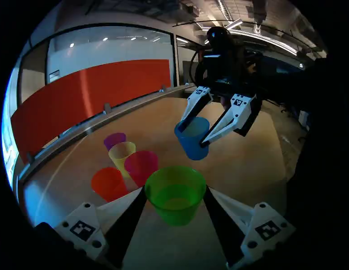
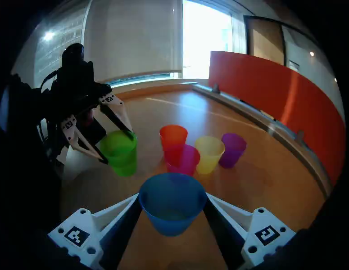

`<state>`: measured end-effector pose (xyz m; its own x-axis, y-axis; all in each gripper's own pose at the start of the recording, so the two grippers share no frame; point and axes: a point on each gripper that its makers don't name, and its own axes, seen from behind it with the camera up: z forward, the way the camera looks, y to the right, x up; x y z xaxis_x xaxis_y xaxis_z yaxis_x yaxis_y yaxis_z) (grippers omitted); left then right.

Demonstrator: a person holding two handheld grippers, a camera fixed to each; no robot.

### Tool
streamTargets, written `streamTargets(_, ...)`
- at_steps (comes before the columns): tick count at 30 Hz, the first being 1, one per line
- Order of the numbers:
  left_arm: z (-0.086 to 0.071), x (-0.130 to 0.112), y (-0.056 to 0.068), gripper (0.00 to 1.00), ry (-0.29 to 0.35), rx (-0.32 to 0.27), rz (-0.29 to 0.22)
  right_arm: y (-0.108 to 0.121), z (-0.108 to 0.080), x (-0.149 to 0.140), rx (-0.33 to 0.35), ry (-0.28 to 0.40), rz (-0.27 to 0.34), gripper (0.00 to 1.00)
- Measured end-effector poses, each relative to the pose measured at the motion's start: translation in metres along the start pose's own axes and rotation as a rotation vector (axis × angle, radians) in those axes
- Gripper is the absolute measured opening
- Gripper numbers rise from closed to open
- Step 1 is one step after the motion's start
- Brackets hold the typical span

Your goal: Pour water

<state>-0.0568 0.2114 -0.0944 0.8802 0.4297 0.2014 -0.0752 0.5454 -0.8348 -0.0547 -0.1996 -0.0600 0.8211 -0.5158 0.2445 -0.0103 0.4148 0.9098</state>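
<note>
An orange cup, pink cup, yellow cup and purple cup stand clustered on the wooden worktop. A red partition lines its edge.

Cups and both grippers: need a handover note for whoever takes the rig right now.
Left gripper: shut on green cup, held upright.
Right gripper: shut on blue cup, opposite the green one.
Orange cup, pink cup, yellow cup and purple cup stand clustered on the wooden table, off to one side.
Done: both cups grasped.
Left: the pour. No stream visible; cannot tell which cup holds water.
</note>
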Motion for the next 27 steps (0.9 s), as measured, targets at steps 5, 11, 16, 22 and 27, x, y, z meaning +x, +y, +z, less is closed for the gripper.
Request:
streamTargets(5,0.003,-0.008,0.001,0.87,-0.026,-0.007,-0.008,0.000,0.001,-0.005,-0.001,-0.009,-0.015,0.93)
streamTargets(11,0.007,-0.016,0.003,0.87,-0.050,-0.016,-0.008,-0.002,0.005,-0.011,0.002,-0.022,-0.028,0.93)
streamTargets(16,0.010,-0.020,0.001,0.87,-0.060,-0.016,-0.012,-0.002,0.008,-0.014,0.002,-0.028,-0.039,0.93)
streamTargets(22,0.012,-0.024,-0.002,0.88,-0.068,-0.015,-0.018,-0.002,0.010,-0.017,0.011,-0.028,-0.038,0.94)
streamTargets(27,0.013,-0.026,-0.002,0.88,-0.073,-0.019,-0.018,-0.002,0.012,-0.020,0.014,-0.033,-0.034,0.94)
